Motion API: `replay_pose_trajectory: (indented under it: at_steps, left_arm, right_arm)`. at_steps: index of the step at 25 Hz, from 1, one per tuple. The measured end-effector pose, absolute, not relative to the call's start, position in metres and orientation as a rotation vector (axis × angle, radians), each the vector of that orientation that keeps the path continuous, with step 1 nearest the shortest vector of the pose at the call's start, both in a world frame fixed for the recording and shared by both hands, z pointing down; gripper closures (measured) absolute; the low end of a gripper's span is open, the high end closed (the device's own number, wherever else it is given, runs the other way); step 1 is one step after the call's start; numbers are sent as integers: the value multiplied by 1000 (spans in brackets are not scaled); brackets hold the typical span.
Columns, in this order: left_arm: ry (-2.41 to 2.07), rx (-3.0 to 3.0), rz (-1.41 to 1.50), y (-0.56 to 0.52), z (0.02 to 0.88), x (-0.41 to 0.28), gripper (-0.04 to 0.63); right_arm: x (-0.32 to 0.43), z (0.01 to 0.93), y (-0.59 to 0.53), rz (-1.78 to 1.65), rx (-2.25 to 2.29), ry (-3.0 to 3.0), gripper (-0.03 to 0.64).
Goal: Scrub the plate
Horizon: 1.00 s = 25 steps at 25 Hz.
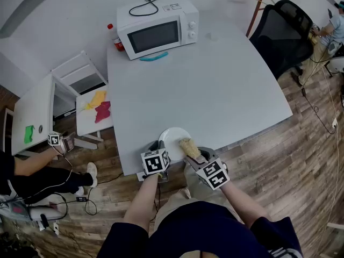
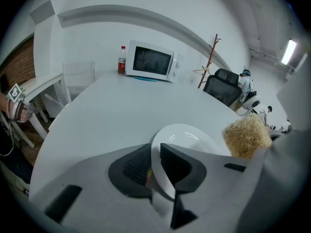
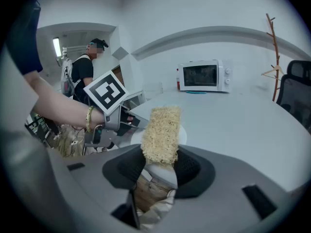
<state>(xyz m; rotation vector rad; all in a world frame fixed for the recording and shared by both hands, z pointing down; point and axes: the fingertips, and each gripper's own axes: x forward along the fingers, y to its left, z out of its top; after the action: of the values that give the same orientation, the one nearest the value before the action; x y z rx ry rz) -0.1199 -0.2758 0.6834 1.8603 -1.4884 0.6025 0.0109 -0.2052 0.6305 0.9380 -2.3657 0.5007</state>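
Note:
A white plate [image 1: 173, 138] sits at the near edge of the white table [image 1: 215, 90], partly over the edge. My left gripper [image 1: 158, 148] grips its near-left rim; in the left gripper view the plate's rim [image 2: 156, 171] stands between the two dark pads, which press on it. My right gripper [image 1: 194, 157] is shut on a yellowish fibrous scrubber [image 1: 188, 147], which lies over the plate's right side. In the right gripper view the scrubber [image 3: 161, 134] sticks up from between the jaws, with the plate [image 3: 164, 173] just behind it.
A white microwave [image 1: 158, 30] stands at the table's far end, with a red bottle [image 1: 114, 37] and a teal object [image 1: 154, 56] beside it. A black chair [image 1: 282, 31] is at the right. A small white side table with cloths [image 1: 98, 105] and another person's hand [image 1: 58, 142] are at the left.

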Motion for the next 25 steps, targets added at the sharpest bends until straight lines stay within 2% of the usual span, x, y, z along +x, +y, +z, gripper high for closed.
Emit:
replay_pose_trajectory:
  at_steps: [11,20,25]
  left_arm:
    - [-1508,1863,633,-268,678,-123,537]
    - [-1521,1916,520,-248,640,-126,537]
    - [-1523,1953,468,-226,615,-127,562]
  right_arm:
    - [4,618,-208,489,972,-2383,446]
    - [-6,600,-198,502,1053,-2426,446]
    - [-13,589,-185,523,1087,-2454,446]
